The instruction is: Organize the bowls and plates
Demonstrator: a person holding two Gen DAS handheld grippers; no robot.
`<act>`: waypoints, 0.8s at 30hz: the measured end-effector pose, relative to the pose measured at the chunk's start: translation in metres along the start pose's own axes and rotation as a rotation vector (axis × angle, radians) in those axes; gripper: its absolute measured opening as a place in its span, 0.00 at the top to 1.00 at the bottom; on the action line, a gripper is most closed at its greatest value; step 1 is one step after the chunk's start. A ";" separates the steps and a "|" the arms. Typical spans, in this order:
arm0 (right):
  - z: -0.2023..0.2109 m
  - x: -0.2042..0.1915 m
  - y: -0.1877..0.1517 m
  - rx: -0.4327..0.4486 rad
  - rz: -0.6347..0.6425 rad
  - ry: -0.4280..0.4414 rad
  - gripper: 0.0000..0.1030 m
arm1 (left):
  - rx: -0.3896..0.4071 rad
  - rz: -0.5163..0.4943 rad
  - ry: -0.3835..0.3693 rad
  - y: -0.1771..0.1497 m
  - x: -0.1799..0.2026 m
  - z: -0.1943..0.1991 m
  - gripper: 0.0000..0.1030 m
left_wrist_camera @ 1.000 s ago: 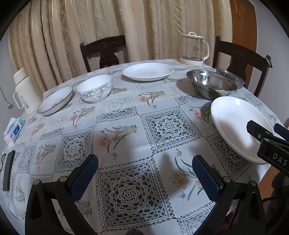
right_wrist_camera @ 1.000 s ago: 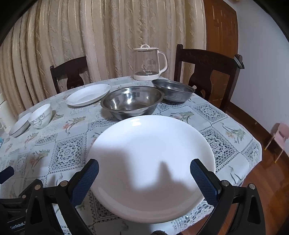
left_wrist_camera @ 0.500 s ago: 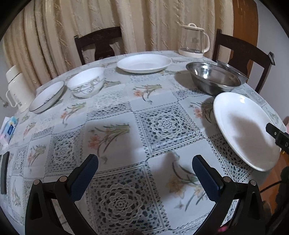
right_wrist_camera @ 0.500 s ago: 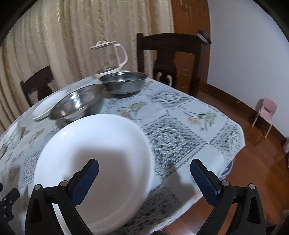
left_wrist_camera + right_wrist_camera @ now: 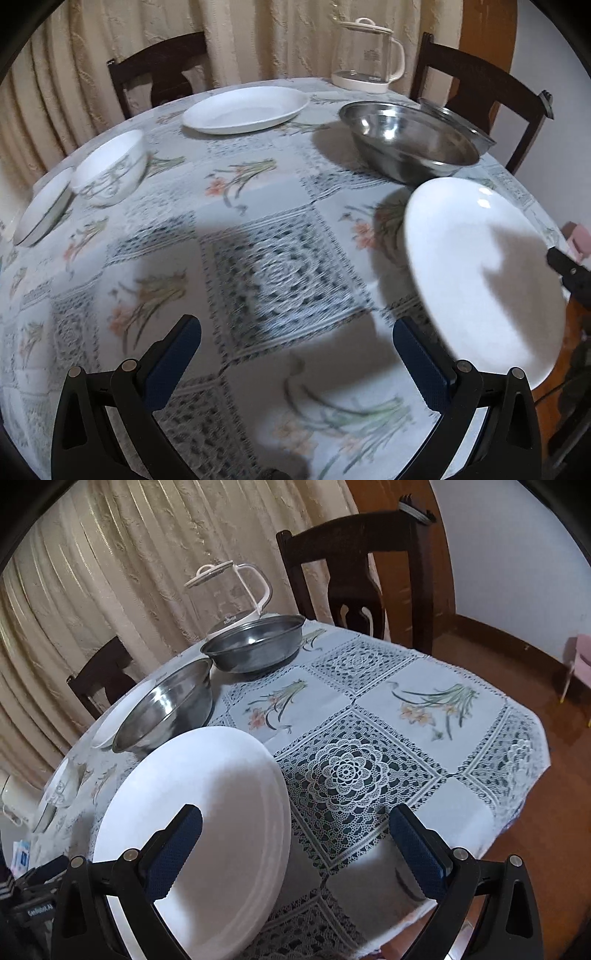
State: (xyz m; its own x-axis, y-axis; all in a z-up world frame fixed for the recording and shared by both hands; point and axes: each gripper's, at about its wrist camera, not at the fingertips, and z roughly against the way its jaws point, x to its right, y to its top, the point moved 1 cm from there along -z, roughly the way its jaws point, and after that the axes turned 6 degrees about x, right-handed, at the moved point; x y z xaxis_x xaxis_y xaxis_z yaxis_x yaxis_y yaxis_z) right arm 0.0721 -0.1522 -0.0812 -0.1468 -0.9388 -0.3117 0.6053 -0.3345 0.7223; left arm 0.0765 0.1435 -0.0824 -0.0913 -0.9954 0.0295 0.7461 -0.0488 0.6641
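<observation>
Swinging right, the right gripper [image 5: 295,845] now has the large white plate [image 5: 207,805] off at its 9 o'clock, no longer centred between the fingers.

That plate is plain, glossy and round, lying near the table [image 5: 424,738] edge, its rim reaching behind the left fingertip; jaws spread wide, pinching nothing. Over on the left wrist view, the left gripper [image 5: 295,365] hangs equally wide apart and empty, with the plate at 2 o'clock, a steel bowl [image 5: 413,147] beyond it, and a second white plate [image 5: 243,109] at 12.
</observation>
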 end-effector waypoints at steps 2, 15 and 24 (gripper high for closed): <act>-0.006 -0.002 0.000 -0.012 0.015 0.007 0.00 | -0.010 0.014 -0.019 0.003 0.001 -0.004 0.00; -0.004 0.003 -0.001 -0.002 0.033 0.032 0.00 | -0.045 0.101 -0.050 0.011 -0.010 -0.027 0.00; -0.002 0.004 -0.004 0.011 0.067 0.060 0.00 | -0.020 0.092 -0.058 0.008 -0.011 -0.025 0.00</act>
State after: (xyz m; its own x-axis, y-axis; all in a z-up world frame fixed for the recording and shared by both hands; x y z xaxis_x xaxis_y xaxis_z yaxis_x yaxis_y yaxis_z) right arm 0.0712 -0.1543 -0.0866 -0.0590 -0.9525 -0.2988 0.6032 -0.2726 0.7496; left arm 0.1005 0.1521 -0.0961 -0.0597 -0.9892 0.1335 0.7659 0.0404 0.6416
